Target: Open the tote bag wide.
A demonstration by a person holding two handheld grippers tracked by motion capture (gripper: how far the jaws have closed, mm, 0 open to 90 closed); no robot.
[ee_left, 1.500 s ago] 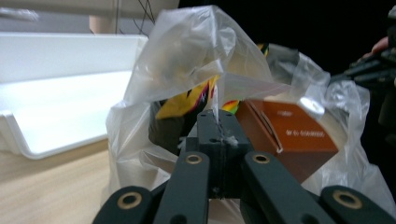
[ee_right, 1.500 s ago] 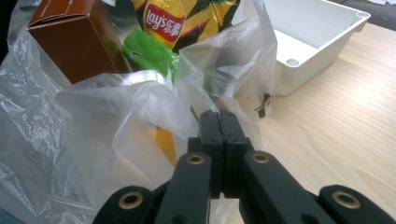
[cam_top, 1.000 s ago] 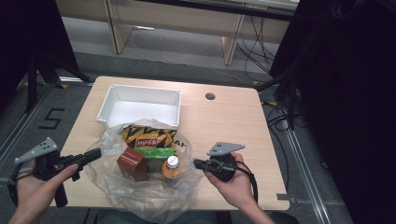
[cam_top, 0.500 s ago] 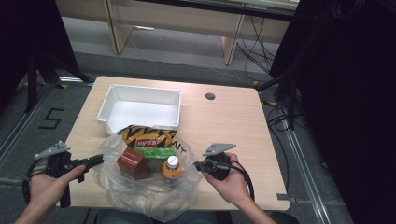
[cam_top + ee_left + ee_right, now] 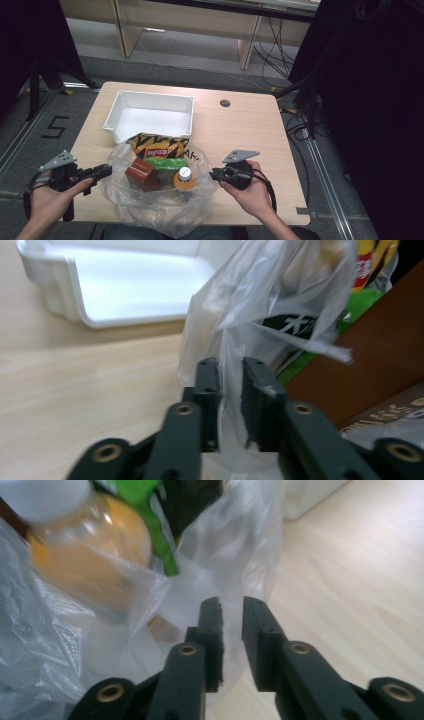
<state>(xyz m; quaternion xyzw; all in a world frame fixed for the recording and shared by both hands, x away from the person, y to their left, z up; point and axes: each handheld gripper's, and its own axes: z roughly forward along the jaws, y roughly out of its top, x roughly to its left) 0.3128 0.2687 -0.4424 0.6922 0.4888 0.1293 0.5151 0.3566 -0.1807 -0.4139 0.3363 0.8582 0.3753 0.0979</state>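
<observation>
Where carpet surrounds it, wooden table (image 5: 250, 130) bears bag (image 5: 150, 210)

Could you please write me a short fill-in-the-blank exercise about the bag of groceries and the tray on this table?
1. The clear plastic bag lies between the two ____.
2. The white rectangular plastic tray holds ____.
3. The bottle of orange drink has a ____ cap.
4. The brown carton sits ____ the bag.

Missing words: grippers; nothing; white; inside
</observation>
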